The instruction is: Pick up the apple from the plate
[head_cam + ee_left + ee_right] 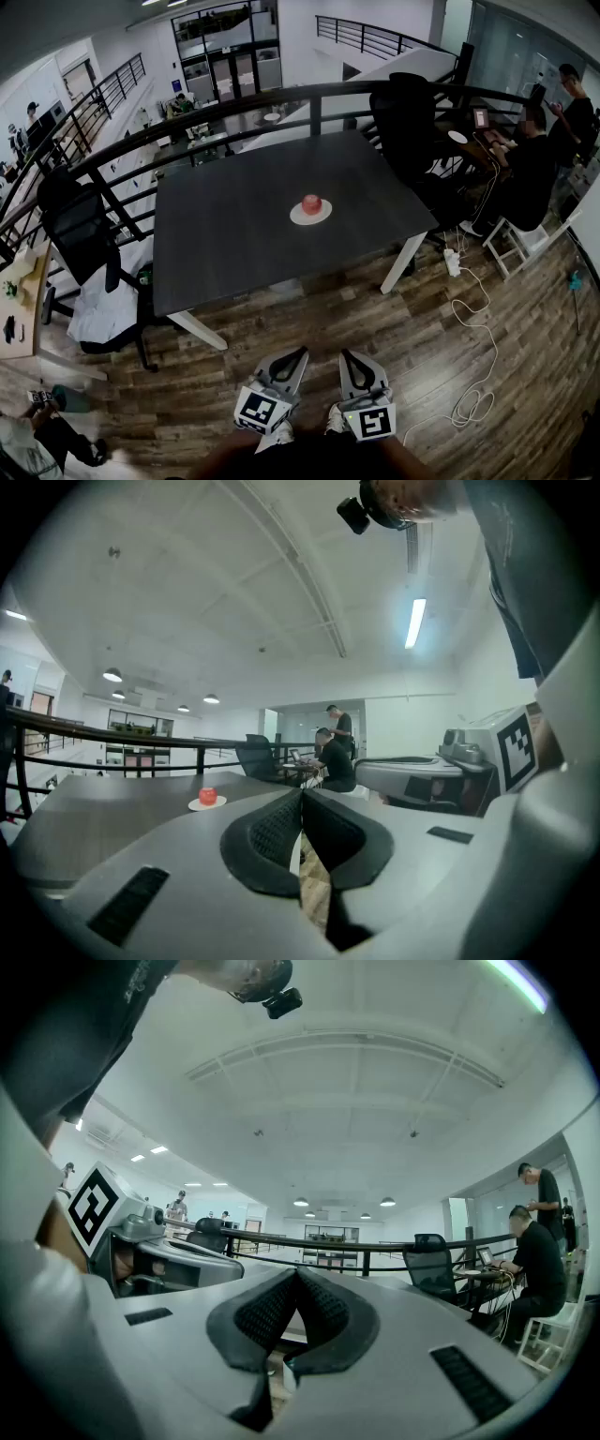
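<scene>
— Left tongs (292, 360) and right tongs (350, 360) are hanging side by side at the bottom of the head view, over the wood floor (394, 309), both pointing towards the bench (225, 244).

— How are their jaws standing?

— Each pair is pressing pad to pad, fully closed and gripping nothing. Each gripper view is showing that plainly.

— And the apple?

— The apple (312, 202) is sitting on the plate (298, 217), a little right of the middle of the bench and well apart from both tongs. In the left gripper view it is showing as a small red shape, far off and left of the closed jaws.

— What is standing around the bench?

— An office chair (84, 234) is standing at its left end and a second chair (408, 112) beyond its far right corner. A dark railing (234, 108) is curving behind it. People (532, 155) are sitting at a desk farther right.
</scene>
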